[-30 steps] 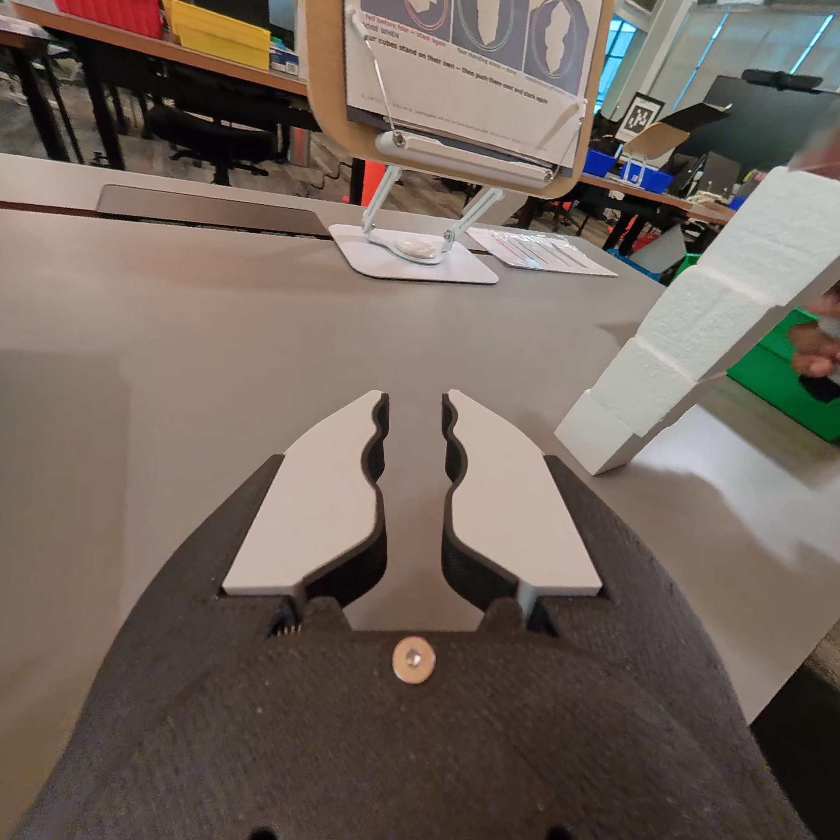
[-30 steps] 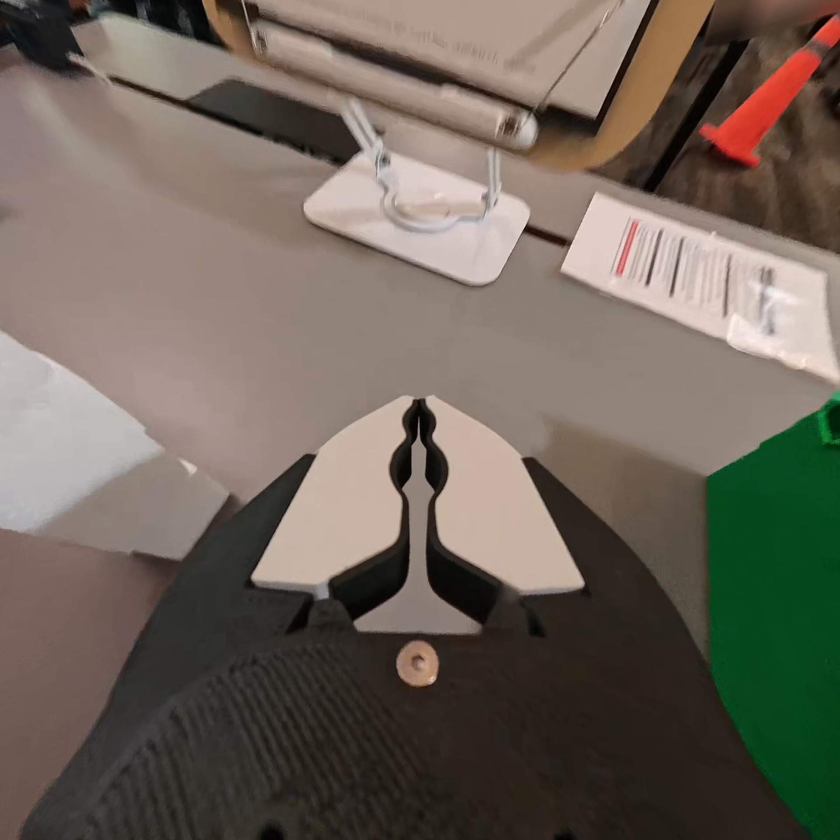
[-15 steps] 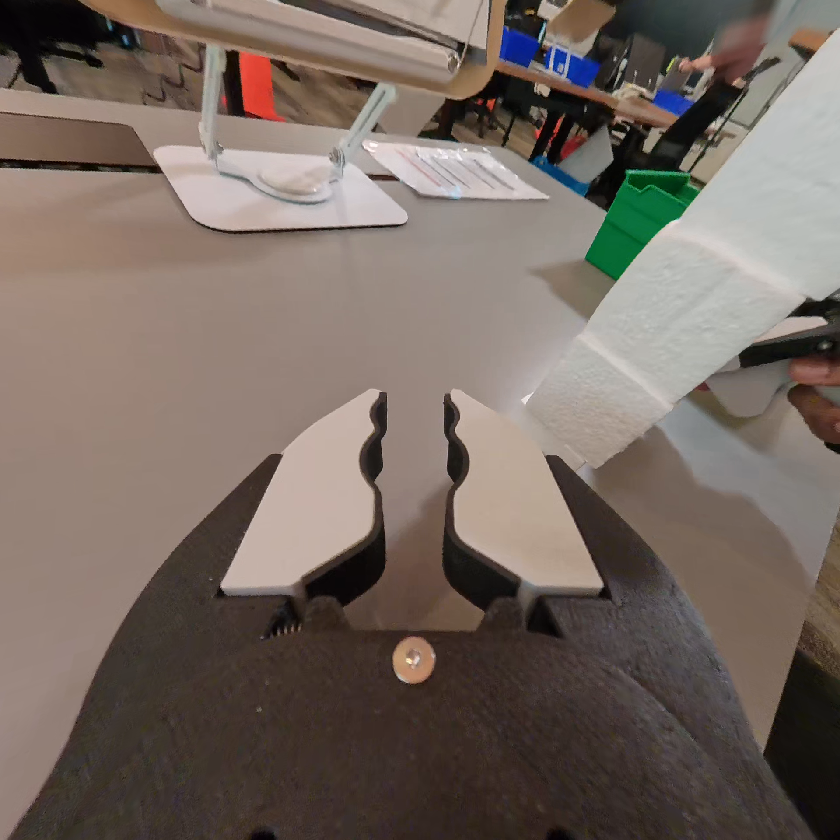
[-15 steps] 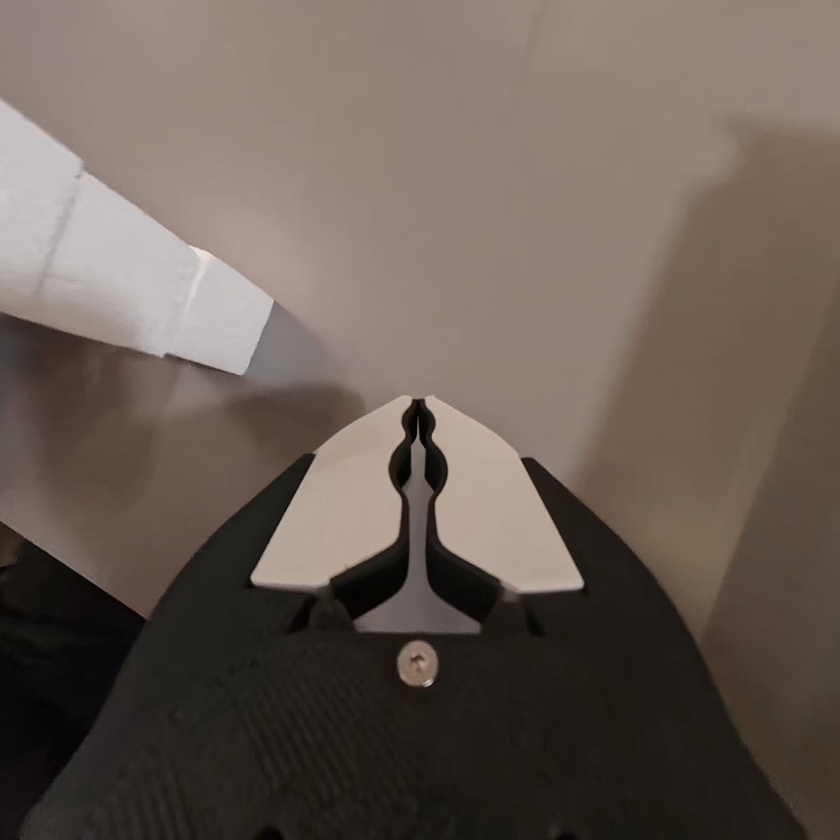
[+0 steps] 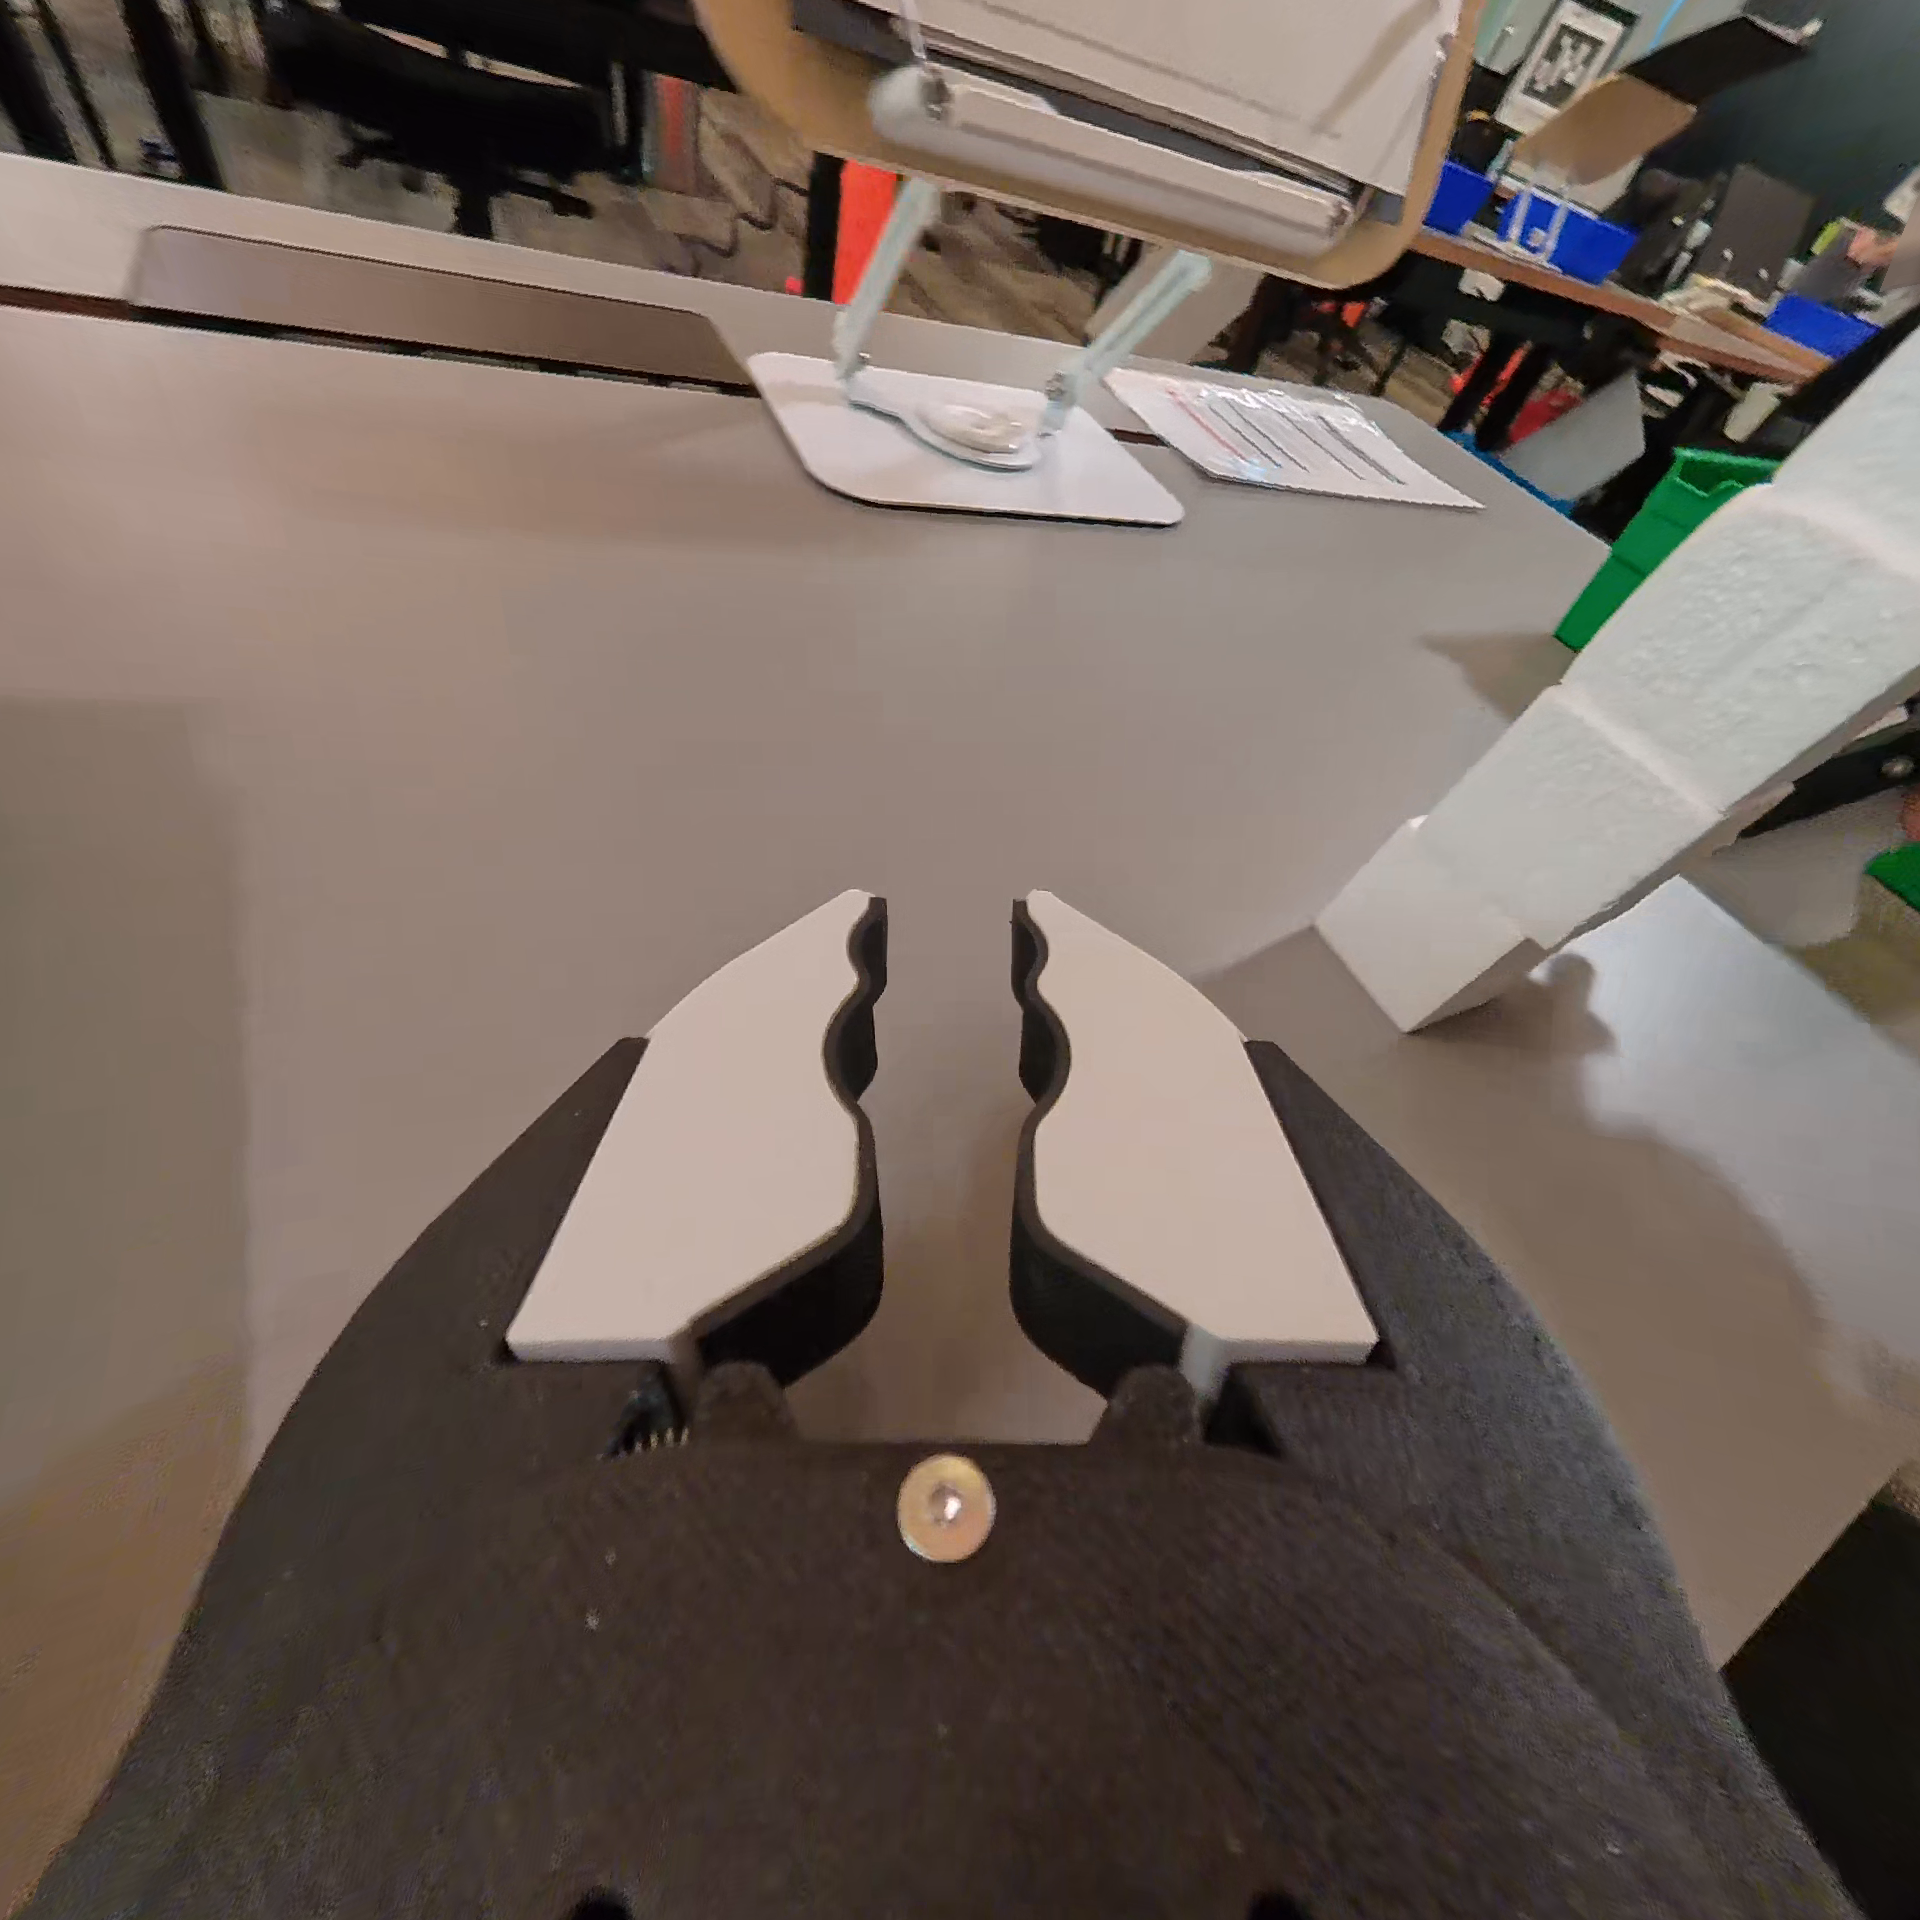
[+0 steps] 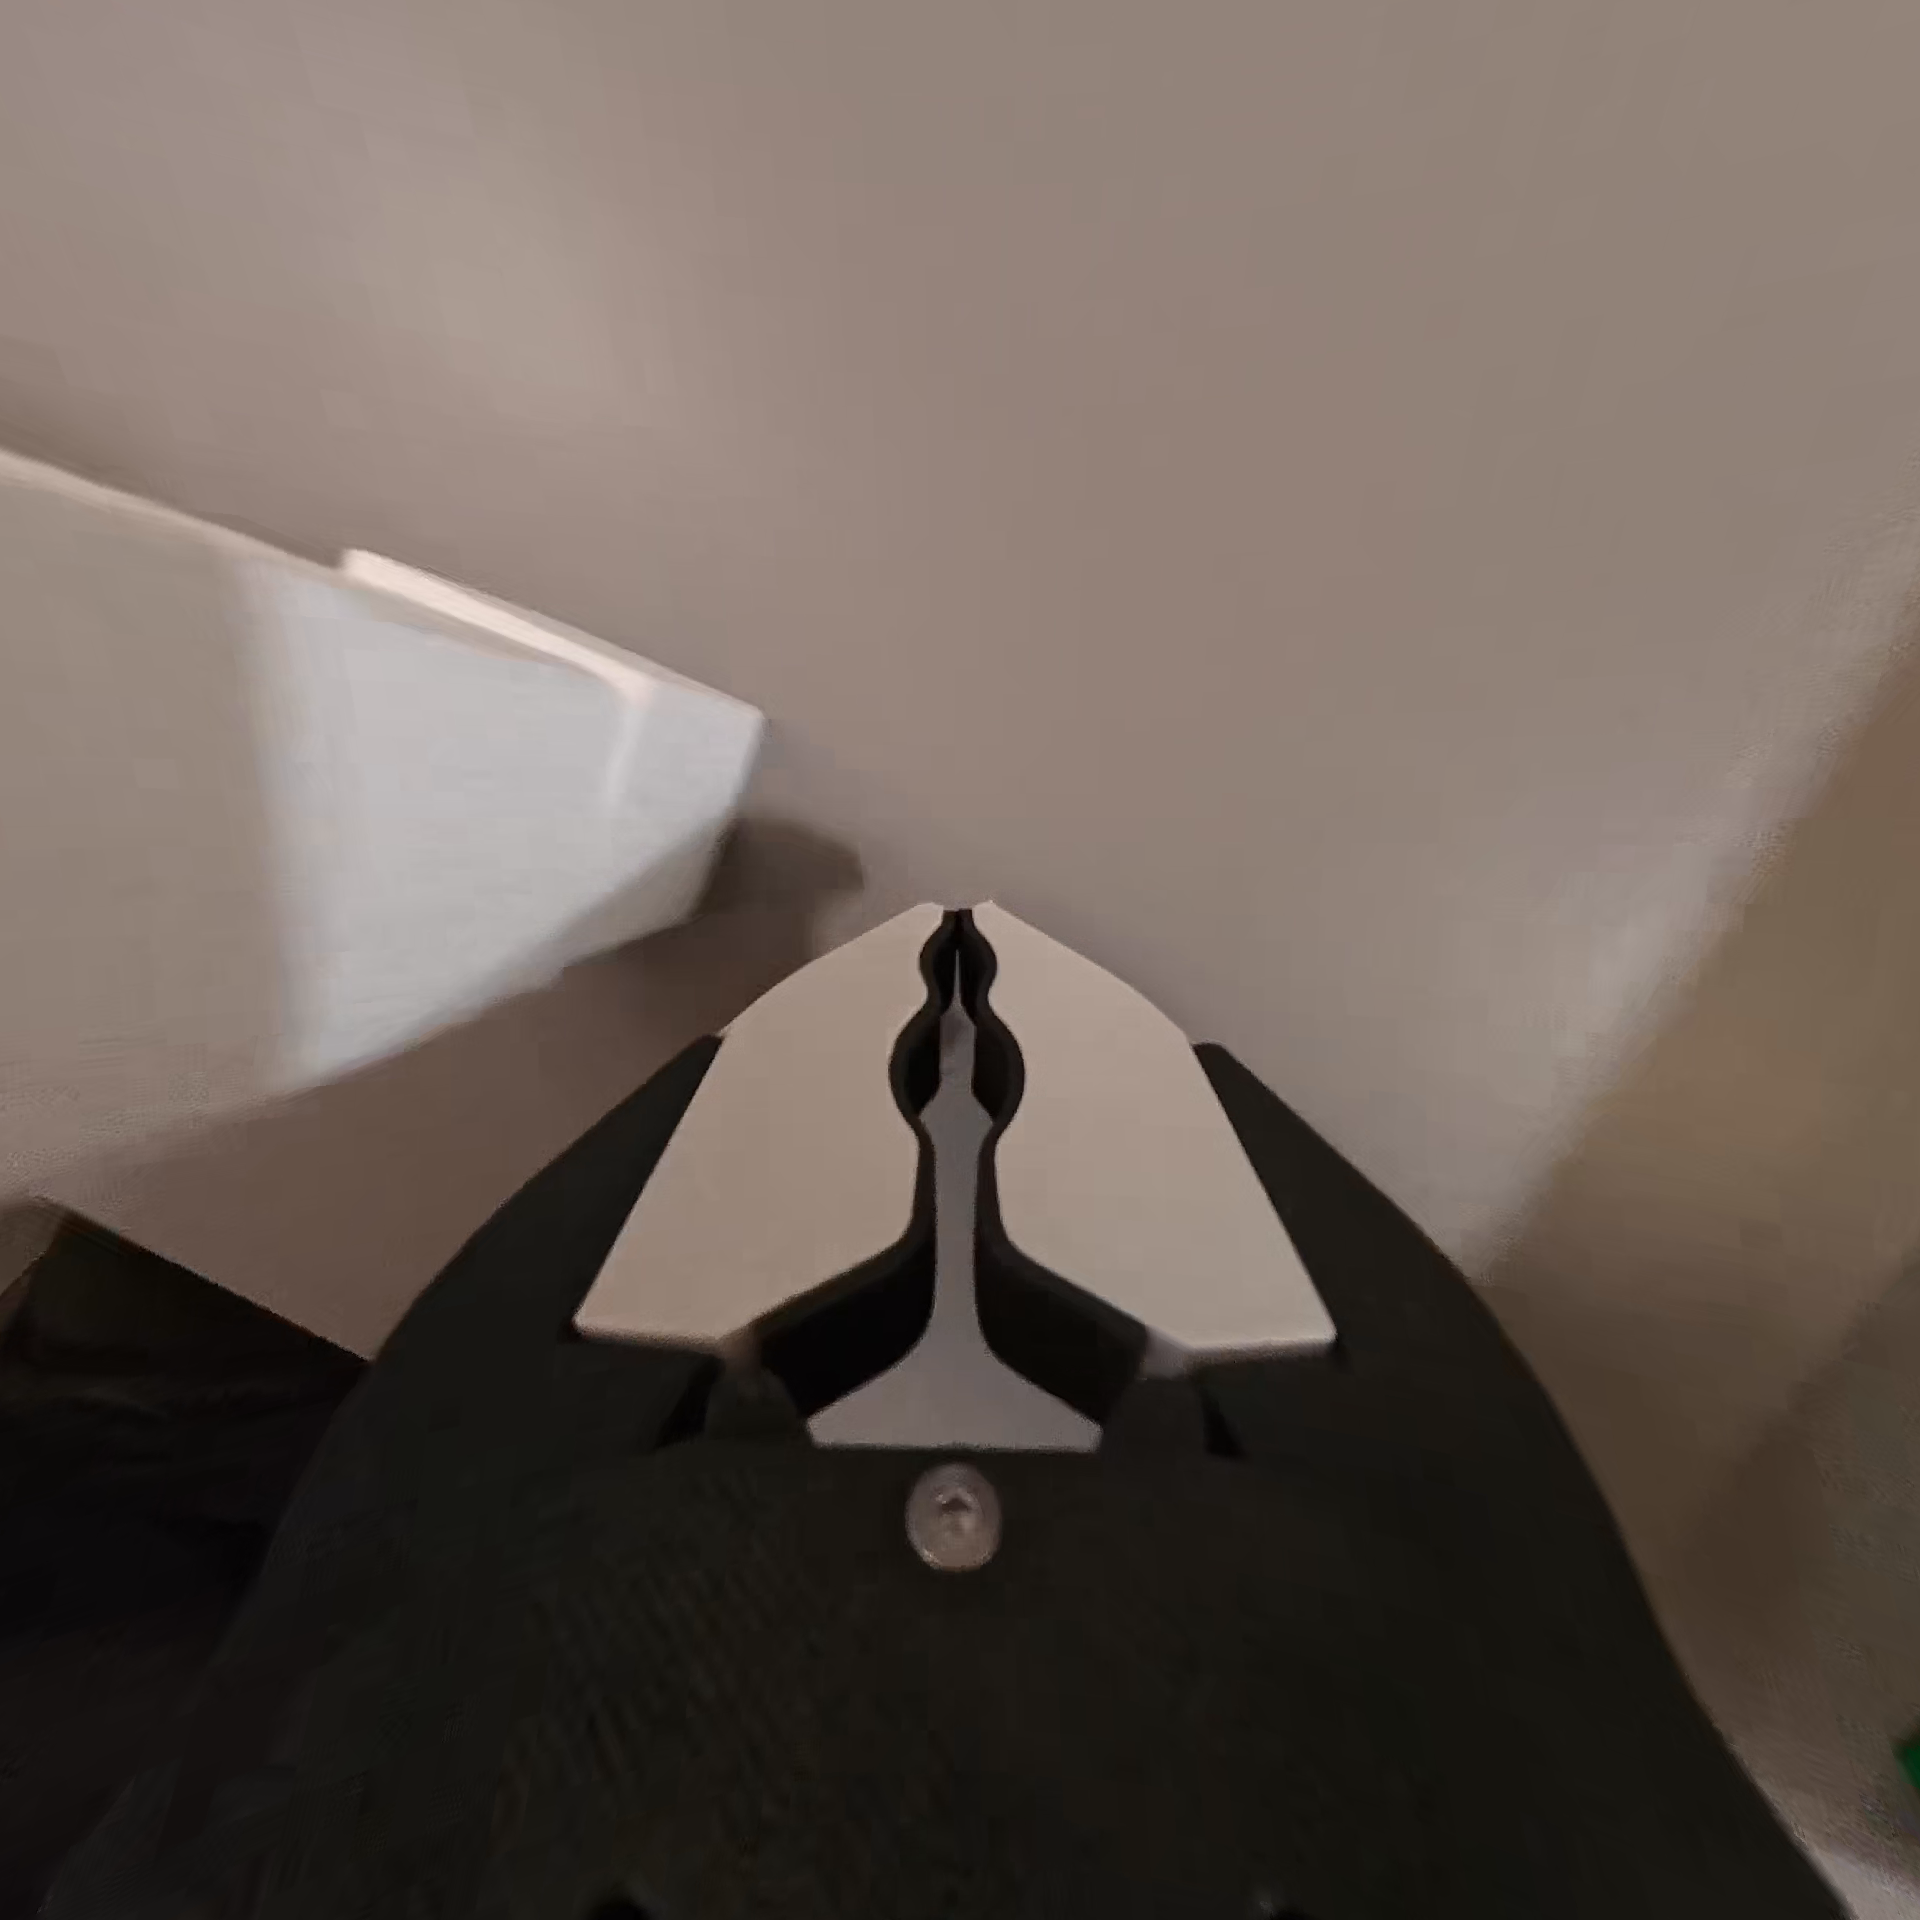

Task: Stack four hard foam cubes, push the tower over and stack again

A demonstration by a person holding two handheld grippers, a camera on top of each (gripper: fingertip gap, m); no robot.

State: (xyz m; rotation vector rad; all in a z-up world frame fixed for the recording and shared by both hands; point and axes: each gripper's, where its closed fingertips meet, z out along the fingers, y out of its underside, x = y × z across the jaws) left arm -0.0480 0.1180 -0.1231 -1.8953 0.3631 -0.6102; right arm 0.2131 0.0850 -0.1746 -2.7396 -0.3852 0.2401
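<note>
Left gripper (image 5: 950,909) hangs over the grey table (image 5: 520,727), jaws apart, nothing between them; a tilted white foam block (image 5: 1621,790) has its low corner on the table ahead-right. Right gripper (image 6: 961,912) is clenched on nothing, foam block (image 6: 343,821) just ahead-left, blurred. Farther ahead of the left gripper: white stand base (image 5: 966,447), paper sheet (image 5: 1288,442), green bin (image 5: 1652,540).

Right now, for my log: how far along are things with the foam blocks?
Done: nothing settled; the foam column leans, low corner on the table. In hand: nothing; the left gripper is open and empty, the right gripper shut and empty beside it. Left: the column is not upright.
</note>
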